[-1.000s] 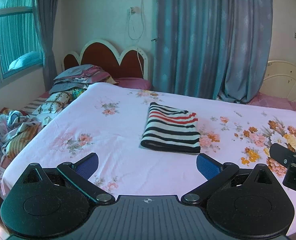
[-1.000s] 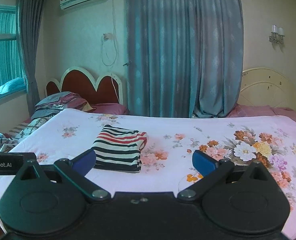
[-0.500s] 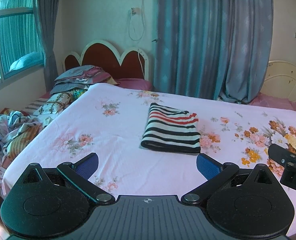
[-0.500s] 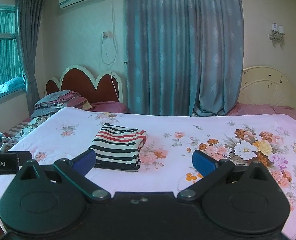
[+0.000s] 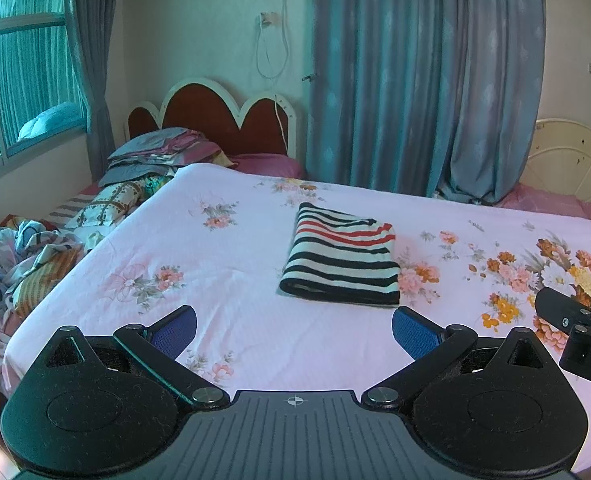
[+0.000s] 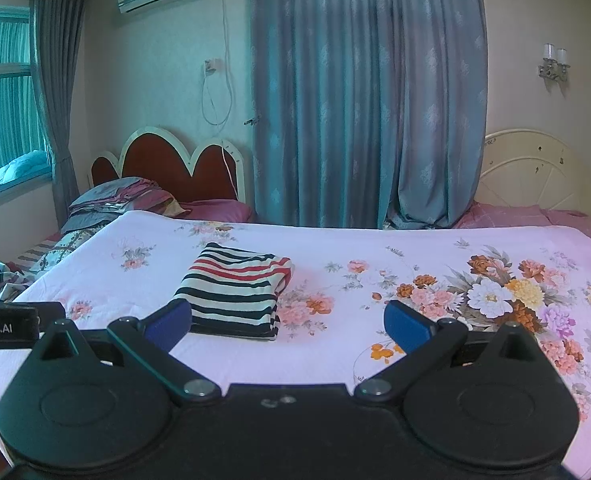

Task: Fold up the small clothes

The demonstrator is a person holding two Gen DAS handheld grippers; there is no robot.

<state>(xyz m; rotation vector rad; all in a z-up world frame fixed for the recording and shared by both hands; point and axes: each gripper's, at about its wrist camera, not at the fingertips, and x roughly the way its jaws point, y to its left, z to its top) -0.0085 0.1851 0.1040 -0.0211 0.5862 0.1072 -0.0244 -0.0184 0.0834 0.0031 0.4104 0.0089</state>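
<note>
The striped garment (image 5: 341,258) lies folded flat on the bed (image 5: 223,272), at twelve o'clock from both tongs. Left tongs (image 5: 294,330) and right tongs (image 6: 288,326) hang released, grasping nothing. This piece looks finished; fetch the next from the heap (image 5: 19,264) at nine o'clock, gripping one edge only.

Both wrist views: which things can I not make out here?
- Black, white and red striped folded garment: its type and underside; the folds hide them in both views.
- Black casing of the right gripper: the left wrist view's right edge cuts off its white lettering.
- Crumpled patterned clothes pile: the left edge cuts it off and single pieces blur together.
</note>
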